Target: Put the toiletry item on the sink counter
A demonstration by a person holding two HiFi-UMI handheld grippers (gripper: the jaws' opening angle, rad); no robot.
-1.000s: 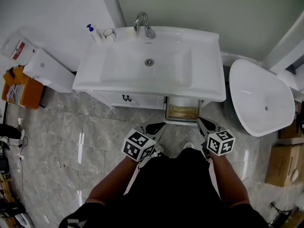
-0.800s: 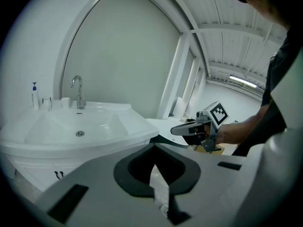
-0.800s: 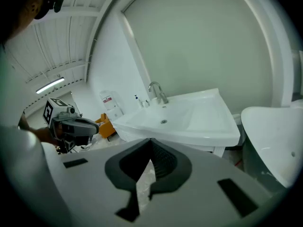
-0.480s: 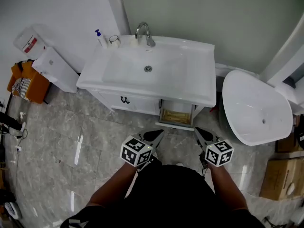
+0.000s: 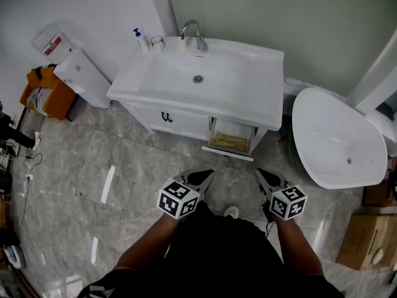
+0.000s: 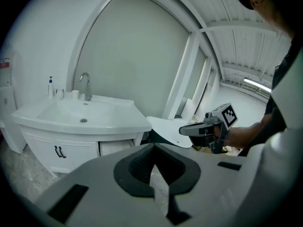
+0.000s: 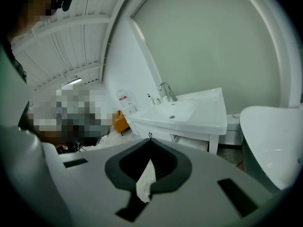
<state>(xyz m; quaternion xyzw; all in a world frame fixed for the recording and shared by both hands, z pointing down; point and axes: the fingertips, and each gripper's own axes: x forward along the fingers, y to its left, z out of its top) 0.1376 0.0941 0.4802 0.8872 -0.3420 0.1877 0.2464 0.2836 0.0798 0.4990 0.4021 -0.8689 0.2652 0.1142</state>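
Pump bottle (image 5: 138,36): small, white body, blue pump top; stands upright on the far left corner of the bench (image 5: 262,101). Bench: white sink top with moulded basin, central drain, tap at far edge.

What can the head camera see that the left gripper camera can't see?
Only the head view shows the orange bag by the wall and the black-and-white marker cube on the left tongs. Only the left gripper view shows the white ceiling with its long lamp. Both show the white sink counter, its silver tap, the small blue-capped bottle and the right tongs.
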